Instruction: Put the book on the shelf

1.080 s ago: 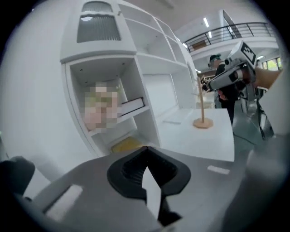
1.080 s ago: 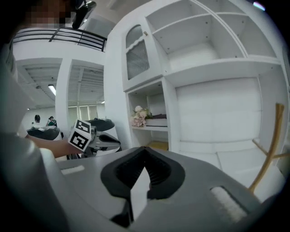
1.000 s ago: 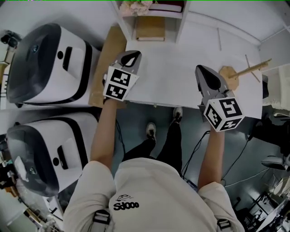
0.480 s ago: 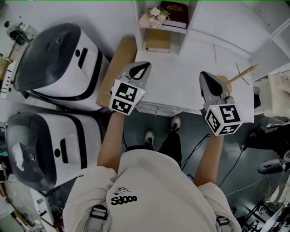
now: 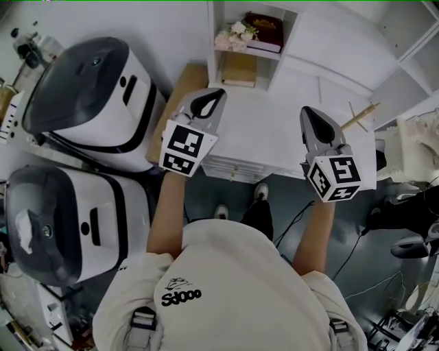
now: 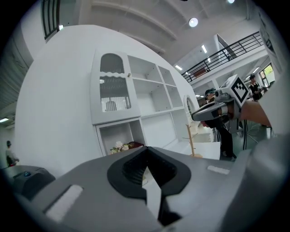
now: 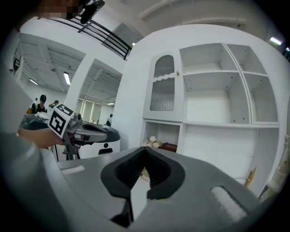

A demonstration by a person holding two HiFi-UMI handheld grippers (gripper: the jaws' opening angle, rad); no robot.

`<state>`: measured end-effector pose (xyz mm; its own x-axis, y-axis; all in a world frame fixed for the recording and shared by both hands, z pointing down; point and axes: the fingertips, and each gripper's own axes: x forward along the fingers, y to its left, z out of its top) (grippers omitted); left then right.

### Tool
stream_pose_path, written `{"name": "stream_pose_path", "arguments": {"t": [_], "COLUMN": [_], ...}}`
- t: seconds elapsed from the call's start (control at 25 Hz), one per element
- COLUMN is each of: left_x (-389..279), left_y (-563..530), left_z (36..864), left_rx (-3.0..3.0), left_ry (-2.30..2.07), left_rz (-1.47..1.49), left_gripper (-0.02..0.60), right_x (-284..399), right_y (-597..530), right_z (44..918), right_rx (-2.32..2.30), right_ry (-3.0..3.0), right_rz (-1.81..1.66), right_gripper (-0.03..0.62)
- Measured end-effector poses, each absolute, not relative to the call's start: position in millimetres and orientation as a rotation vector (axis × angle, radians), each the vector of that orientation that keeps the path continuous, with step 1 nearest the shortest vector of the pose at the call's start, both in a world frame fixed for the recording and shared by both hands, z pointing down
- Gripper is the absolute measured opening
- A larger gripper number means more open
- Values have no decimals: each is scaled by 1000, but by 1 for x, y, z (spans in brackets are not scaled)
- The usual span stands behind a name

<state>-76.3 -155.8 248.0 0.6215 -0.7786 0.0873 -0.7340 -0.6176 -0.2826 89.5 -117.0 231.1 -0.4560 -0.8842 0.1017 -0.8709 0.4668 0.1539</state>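
Observation:
A dark red book [image 5: 264, 29] lies flat in the white shelf's [image 5: 218, 20] cubby beside a small bunch of flowers [image 5: 232, 35]. It also shows as the book [image 7: 169, 146] and the book [image 6: 135, 145]. A tan book-like slab [image 5: 239, 68] lies in the cubby below. My left gripper [image 5: 208, 104] hovers over the white desk's [image 5: 274, 134] front left, shut and empty; in its own view the left gripper [image 6: 146, 153] points at the shelf. My right gripper [image 5: 313, 122] hangs over the front right, also shut and empty, and in its own view the right gripper [image 7: 145, 153] faces the cubby.
Two large white-and-dark machines [image 5: 89, 96] [image 5: 68, 226] stand left of the desk. A brown board [image 5: 175, 103] leans by the desk's left edge. A small wooden stand [image 5: 358, 118] sits at the desk's right end. Cables run over the floor below.
The head view has shifted, so more of the shelf and the red book shows. Both grippers stay shut and empty above the desk's front.

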Motion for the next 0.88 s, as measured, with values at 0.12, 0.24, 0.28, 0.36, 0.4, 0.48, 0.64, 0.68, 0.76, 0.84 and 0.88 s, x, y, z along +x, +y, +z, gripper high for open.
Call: {"name": "stream_pose_path", "arguments": {"t": [0.12, 0.24, 0.28, 0.36, 0.4, 0.48, 0.64, 0.68, 0.76, 0.84, 0.88], "left_x": [-78, -81, -81, -81, -81, -82, -81, -81, -81, -81, -81], "left_y": [-154, -153, -152, -152, -151, -151, -148, -148, -147, -147, -146], "left_z": [242, 238, 237, 236, 236, 237, 240, 240, 242, 244, 246], "left_rx": [-2619, -2619, -2619, -2615, -2611, -2603, -2604, -2606, -2611, -2615, -2618], "left_ry": [1237, 1233, 1233, 1232, 1232, 1230, 1220, 1217, 1213, 1211, 1211], "left_rz": [-290, -290, -292, -296, -299, -306, -315, -316, -318, -322, -324], "left_gripper": [18, 18, 18, 18, 18, 18, 18, 18, 18, 18, 18], "right_x": [83, 74, 71, 69, 67, 64, 62, 62, 62, 62, 61], "right_y": [-118, -116, -115, -114, -114, -114, -111, -111, -110, -109, -109], "right_z": [225, 217, 215, 212, 211, 212, 214, 214, 214, 214, 216], "right_rx": [1504, 1475, 1467, 1460, 1458, 1455, 1452, 1453, 1457, 1460, 1461], "right_ry": [-2544, -2553, -2556, -2561, -2564, -2570, -2574, -2575, -2576, -2575, -2574], "right_rz": [-152, -193, -202, -212, -212, -211, -203, -201, -200, -199, -196], "right_gripper": [2, 2, 2, 2, 2, 2, 2, 2, 2, 2, 2]}}
